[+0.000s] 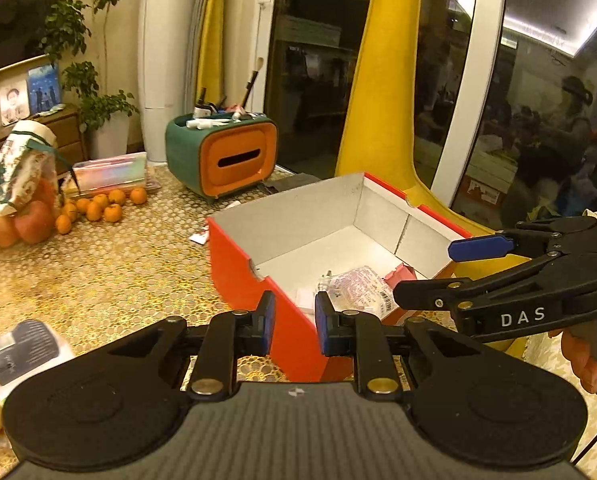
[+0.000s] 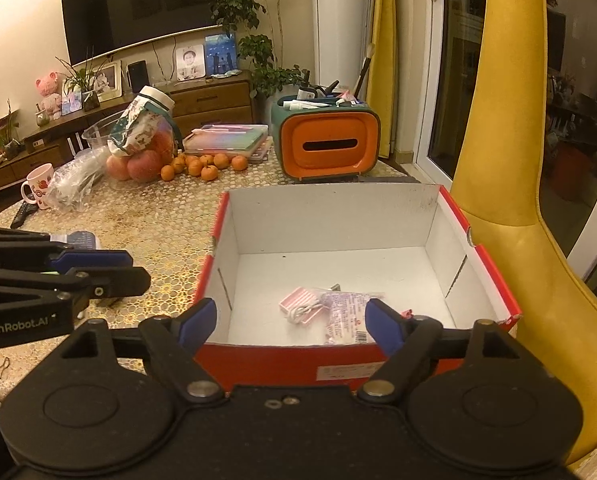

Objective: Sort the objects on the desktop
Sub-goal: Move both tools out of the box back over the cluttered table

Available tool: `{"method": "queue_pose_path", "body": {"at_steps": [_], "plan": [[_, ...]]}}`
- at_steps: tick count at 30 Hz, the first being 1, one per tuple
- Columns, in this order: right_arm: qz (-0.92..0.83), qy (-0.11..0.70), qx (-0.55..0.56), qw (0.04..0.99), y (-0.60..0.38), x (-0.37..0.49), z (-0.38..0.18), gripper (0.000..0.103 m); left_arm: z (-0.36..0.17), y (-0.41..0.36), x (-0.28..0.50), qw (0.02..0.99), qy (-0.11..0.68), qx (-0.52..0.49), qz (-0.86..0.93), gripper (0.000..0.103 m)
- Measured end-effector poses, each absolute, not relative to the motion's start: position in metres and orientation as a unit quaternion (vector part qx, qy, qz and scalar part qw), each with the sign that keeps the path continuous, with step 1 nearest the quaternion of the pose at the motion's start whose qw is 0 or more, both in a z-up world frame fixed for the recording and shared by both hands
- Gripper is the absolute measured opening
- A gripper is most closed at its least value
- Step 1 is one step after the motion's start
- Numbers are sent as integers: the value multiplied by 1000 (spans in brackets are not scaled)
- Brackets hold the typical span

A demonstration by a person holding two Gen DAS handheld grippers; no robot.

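A red cardboard box with a white inside stands open on the table; it also shows in the left wrist view. Inside lie a clear plastic packet with pink print and a small pink striped item with a white cord; the packet also shows in the left wrist view. My right gripper is open and empty above the box's near wall. My left gripper is narrowly open and empty, over the box's near corner. The right gripper appears at the right of the left wrist view.
An orange-and-green tissue box with pens on top stands behind the red box. Oranges, apples and a printed bag lie at the back left, with a mug. A yellow chair stands right. A dark-labelled white packet lies left.
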State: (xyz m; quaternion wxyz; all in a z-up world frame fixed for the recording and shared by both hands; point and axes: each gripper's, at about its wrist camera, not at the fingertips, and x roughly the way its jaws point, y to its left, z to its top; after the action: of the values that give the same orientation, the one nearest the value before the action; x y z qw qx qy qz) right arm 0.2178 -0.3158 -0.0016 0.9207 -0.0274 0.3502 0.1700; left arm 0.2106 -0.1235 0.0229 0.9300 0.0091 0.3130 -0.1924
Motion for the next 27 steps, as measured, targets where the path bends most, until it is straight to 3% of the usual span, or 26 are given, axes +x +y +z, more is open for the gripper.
{"method": "queue_pose_path", "body": {"at_steps": [5,14,15,16,17,23,25,27], "plan": [[178,346,-30,921,-302,206,1,86,25,-107,199,935,306,7,-181,20],[201,338,-29,919,-271,192,1,90,26,-68,178,943,292,-1,-162,30],[205,338,-30,918,-266,191,1,91,25,-64,176,943,291,-2,-160,41],[208,338,-32,917,-261,189,0,91,24,-59,174,944,291,-5,-158,61],[211,338,-35,916,-256,188,-1,91,23,-54,172,944,290,-9,-157,68],[230,338,-49,911,-229,179,-5,93,18,-26,163,946,290,-20,-141,70],[233,338,-50,910,-222,177,-6,94,17,-15,160,947,291,-24,-133,80],[237,338,-50,909,-216,176,-8,95,16,-4,157,948,290,-30,-125,82]]}}
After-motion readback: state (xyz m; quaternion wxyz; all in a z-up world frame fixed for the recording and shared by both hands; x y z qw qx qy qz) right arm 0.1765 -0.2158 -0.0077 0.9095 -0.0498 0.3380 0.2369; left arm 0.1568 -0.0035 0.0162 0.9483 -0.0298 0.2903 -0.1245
